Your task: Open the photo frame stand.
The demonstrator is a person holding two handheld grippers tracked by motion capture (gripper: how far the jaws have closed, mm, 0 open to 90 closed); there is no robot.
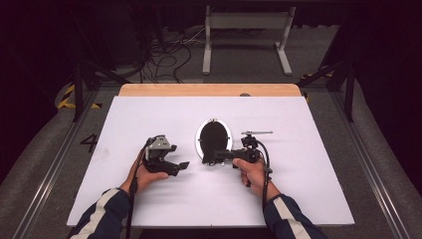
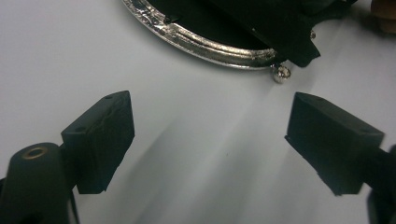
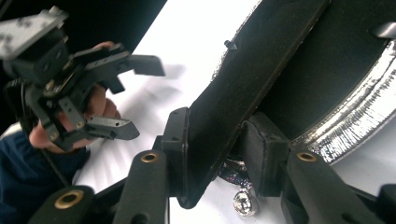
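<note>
Mirror [image 1: 213, 140], oval and silver-framed, lies flat mid-worktop [image 1: 308, 199], its black stand flap in your right tool's [image 1: 211, 158] clenched jaws.
From that pinch outward: you hold the stiff flap [image 3: 243, 88] near its lower end, above the frame's ball foot [image 3: 244, 203]. I judge the glass fragile, the rim [image 2: 210, 44] slippery; grip flap or rim edge. Your left tool [image 1: 183, 166] hangs released nearby.

One oval silver-rimmed frame [image 1: 213, 140], two grippers, one white board [image 1: 298, 189], perhaps one small metal tool [image 1: 257, 133]
</note>
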